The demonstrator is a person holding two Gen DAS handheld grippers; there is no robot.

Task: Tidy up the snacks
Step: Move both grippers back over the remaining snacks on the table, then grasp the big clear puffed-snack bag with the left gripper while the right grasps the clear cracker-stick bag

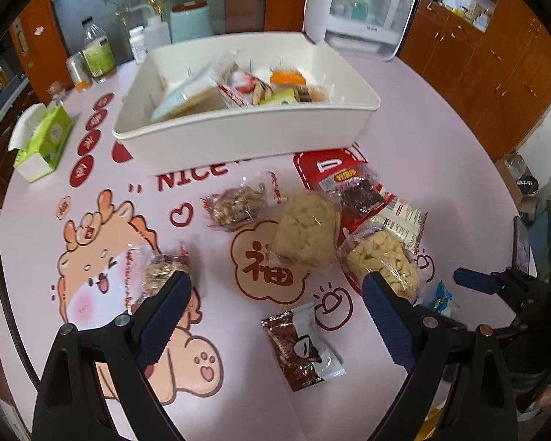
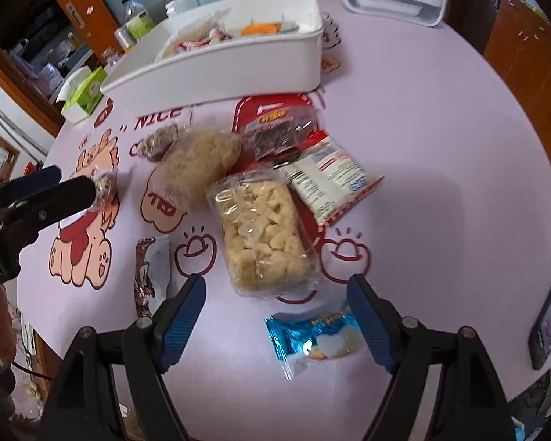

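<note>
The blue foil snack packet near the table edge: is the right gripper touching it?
Apart. In the right wrist view, the right gripper has open jaws, with bare pink table visible between both pads and the blue foil packet.

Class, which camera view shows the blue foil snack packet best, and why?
The right wrist view: the blue foil snack packet lies whole and close between the open right tool's fingers. The left wrist view shows only a sliver behind a left tool finger.
</note>
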